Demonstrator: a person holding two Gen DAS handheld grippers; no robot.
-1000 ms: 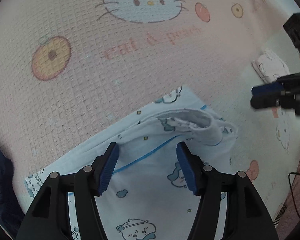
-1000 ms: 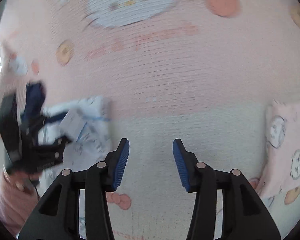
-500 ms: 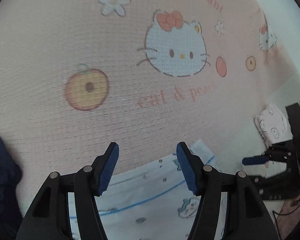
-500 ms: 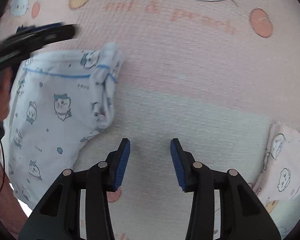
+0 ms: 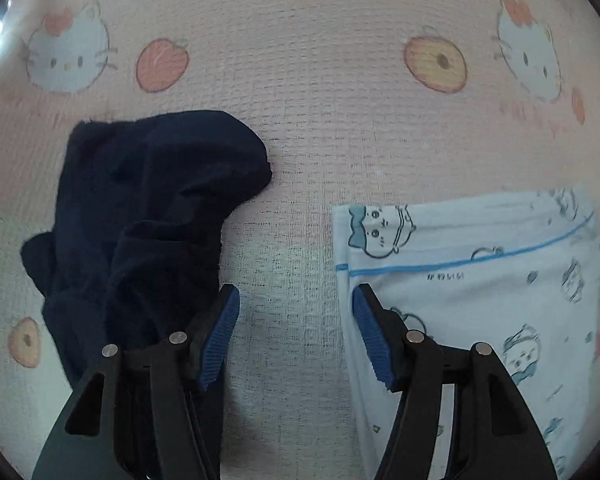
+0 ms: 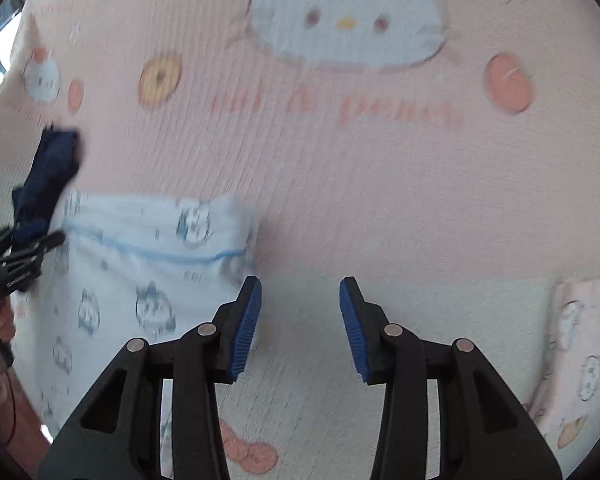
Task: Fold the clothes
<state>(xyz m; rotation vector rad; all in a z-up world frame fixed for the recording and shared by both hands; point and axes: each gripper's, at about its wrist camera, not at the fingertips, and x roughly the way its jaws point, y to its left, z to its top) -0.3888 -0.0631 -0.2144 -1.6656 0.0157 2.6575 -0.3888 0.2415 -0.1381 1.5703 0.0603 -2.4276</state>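
Left hand-held gripper (image 5: 296, 340) and right hand-held gripper (image 6: 300, 328) both hover released and empty between the crumpled navy garment (image 5: 148, 208) and the folded white garment (image 5: 480, 280) on the blanket (image 5: 320, 120), so a careless grab might drag that fold undone.

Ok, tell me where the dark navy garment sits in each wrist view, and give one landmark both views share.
Left wrist view: the dark navy garment lies crumpled at left of centre, running down behind the left finger of the left gripper.
Right wrist view: it shows only as a small blurred patch at the far left edge.
Shared landmark: the folded light blue printed garment, lying just right of the navy one.
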